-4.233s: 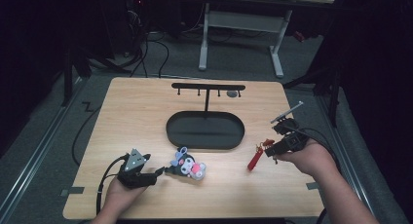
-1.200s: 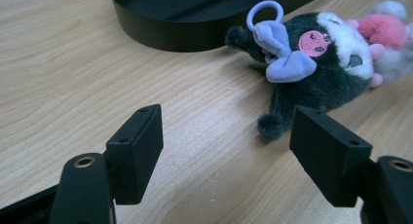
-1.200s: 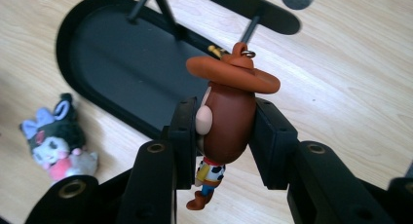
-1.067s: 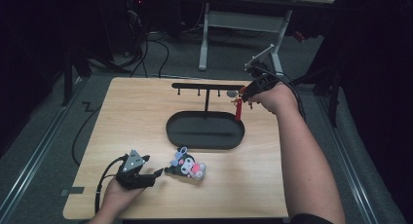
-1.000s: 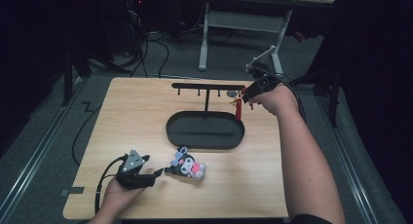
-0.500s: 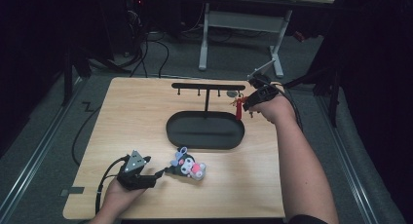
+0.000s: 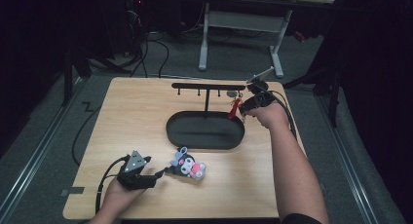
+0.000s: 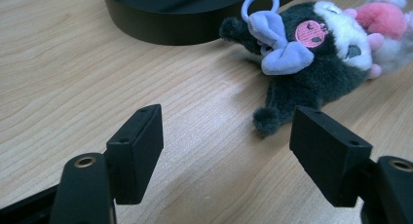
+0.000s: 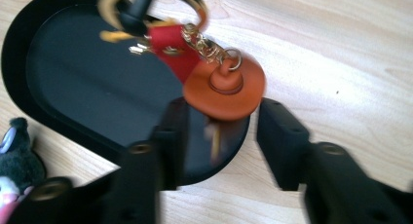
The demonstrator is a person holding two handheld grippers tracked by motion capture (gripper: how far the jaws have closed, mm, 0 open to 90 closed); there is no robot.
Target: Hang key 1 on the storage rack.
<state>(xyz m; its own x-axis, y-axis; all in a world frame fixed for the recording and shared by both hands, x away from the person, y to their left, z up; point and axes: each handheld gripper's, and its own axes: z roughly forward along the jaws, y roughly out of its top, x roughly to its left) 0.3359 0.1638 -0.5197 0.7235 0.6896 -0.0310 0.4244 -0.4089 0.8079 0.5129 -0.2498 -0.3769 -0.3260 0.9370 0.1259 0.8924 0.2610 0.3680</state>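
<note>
Since four seconds ago, right gripper carried red keychain from lower right to rack; jaws just opened, keychain hangs at upper right; withdraw straight, avoid snagging; left gripper spread near plush toy.

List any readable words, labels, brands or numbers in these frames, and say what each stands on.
No readable text anywhere.
Plush toy: a pink embroidered skull-like patch, a picture and no letters.
Red and orange keychain: plain, no lettering.
Black oval tray: unmarked.
</note>
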